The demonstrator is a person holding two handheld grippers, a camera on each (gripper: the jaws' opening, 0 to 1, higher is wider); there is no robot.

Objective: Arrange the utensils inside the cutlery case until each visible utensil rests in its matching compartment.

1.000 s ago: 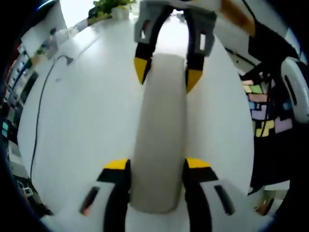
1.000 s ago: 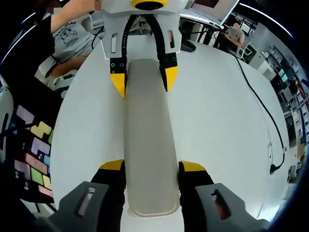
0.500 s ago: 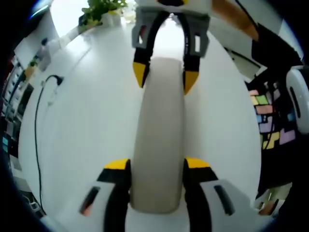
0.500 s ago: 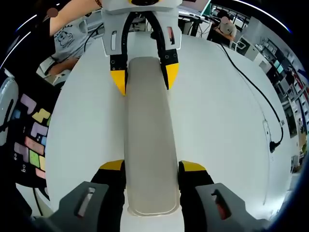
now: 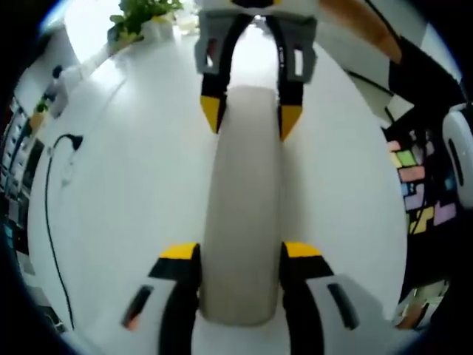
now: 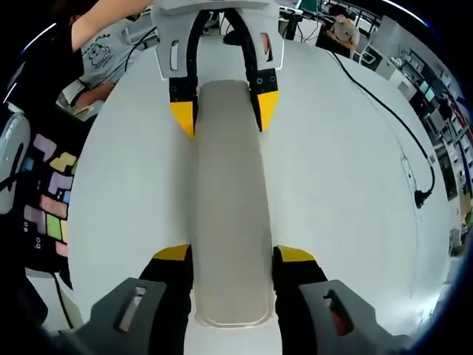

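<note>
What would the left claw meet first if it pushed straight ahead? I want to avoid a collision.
Probably the right claw, which faces it, clamped on the far end of the same grey case that the left claw grips. The case bridges the gap between them.

Long beige cutlery case (image 5: 244, 214), apparently closed, lies on white table (image 5: 126, 200).

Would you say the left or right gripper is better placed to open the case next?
Right gripper, tentatively: both clamp ends of the case, but a lid-like rim shows at its end.
</note>
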